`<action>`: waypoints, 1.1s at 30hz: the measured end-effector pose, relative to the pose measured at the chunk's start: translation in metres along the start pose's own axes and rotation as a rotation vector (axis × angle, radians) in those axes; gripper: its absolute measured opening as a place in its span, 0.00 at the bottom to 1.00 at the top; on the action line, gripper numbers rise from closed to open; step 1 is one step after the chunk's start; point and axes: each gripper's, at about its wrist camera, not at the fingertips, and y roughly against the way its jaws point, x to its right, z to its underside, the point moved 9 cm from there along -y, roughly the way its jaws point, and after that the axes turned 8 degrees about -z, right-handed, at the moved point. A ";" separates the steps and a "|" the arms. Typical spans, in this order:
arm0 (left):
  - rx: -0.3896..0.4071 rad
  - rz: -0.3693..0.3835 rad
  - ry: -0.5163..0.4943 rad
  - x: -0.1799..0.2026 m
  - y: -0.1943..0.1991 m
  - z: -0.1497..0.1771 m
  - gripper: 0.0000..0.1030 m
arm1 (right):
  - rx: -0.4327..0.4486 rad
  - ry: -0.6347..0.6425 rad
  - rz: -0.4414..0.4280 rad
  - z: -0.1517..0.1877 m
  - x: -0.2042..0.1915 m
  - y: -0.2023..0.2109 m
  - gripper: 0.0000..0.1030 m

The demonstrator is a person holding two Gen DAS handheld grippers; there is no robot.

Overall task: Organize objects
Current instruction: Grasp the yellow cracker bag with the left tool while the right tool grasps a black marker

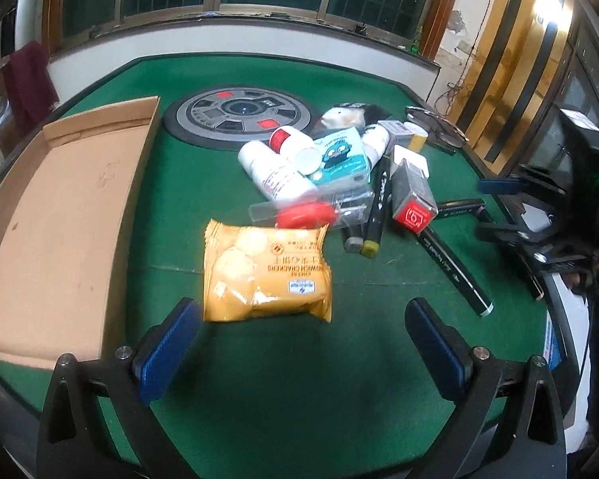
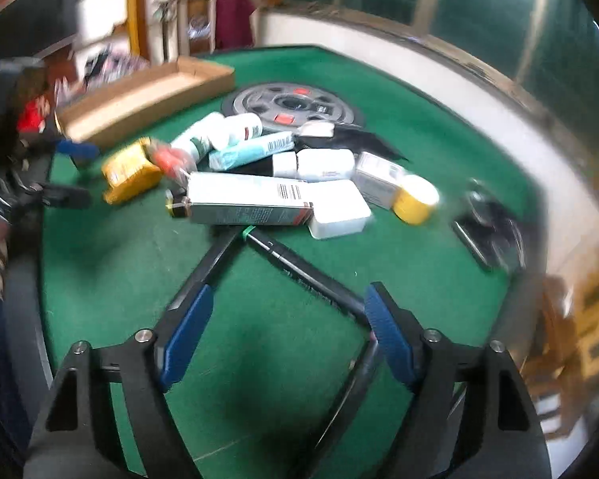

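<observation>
A heap of small things is seen on the green surface (image 1: 179, 183), just right of the cardboard tray (image 1: 60, 215). Nearest the tray a yellow cracker packet (image 1: 265, 275) is laid flat; a red item (image 1: 305, 215) and white bottles (image 1: 275, 171) are piled just beyond it, with a teal box (image 1: 339, 159) against them. Black markers (image 1: 379, 203) are spread on the far side of the heap from the tray. The left gripper (image 1: 303, 343) is held over the surface with its jaws wide apart, the packet just ahead of them and untouched. The right gripper (image 2: 287, 327) is seen with jaws part-way apart; a black marker (image 2: 299, 271) lies across the gap, not clamped. A long grey box (image 2: 243, 203) lies beyond it.
</observation>
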 end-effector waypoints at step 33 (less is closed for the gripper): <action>-0.053 -0.153 -0.014 -0.016 -0.028 -0.004 0.98 | 0.026 -0.477 0.015 0.009 0.053 -0.033 0.12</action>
